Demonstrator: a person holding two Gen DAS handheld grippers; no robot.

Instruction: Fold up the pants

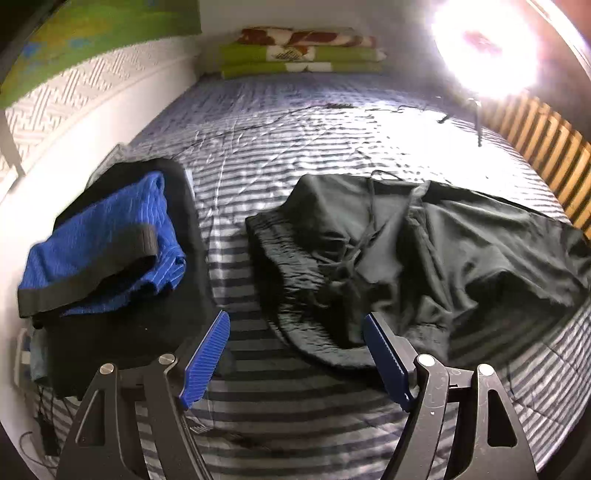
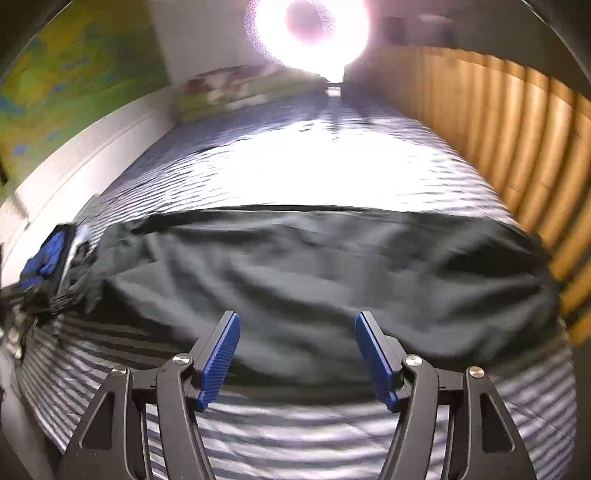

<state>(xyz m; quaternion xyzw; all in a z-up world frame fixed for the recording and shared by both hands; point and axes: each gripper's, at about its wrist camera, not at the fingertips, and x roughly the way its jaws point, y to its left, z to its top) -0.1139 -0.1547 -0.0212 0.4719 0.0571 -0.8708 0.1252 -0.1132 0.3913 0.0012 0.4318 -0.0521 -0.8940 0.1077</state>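
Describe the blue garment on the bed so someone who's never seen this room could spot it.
On the striped bed sheet, look along the white wall side. The ribbed blue garment tops a dark pile, left of the crumpled black pants; only it is bright blue with a black band.

I am seeing a bed wearing a blue-and-white striped cover, which is lying wrinkled under strong glare. At its far end, folded blankets in green, white and brown are sitting stacked against the wall. On the left side of the bed, a blue garment with a black band is resting on a dark folded pile. A bright ring lamp is shining from beyond the bed, washing out the cover below it. Thin dark cables are trailing across the cover. A wooden slatted panel is running along the bed's right side, and a green wall hanging is showing at upper left.
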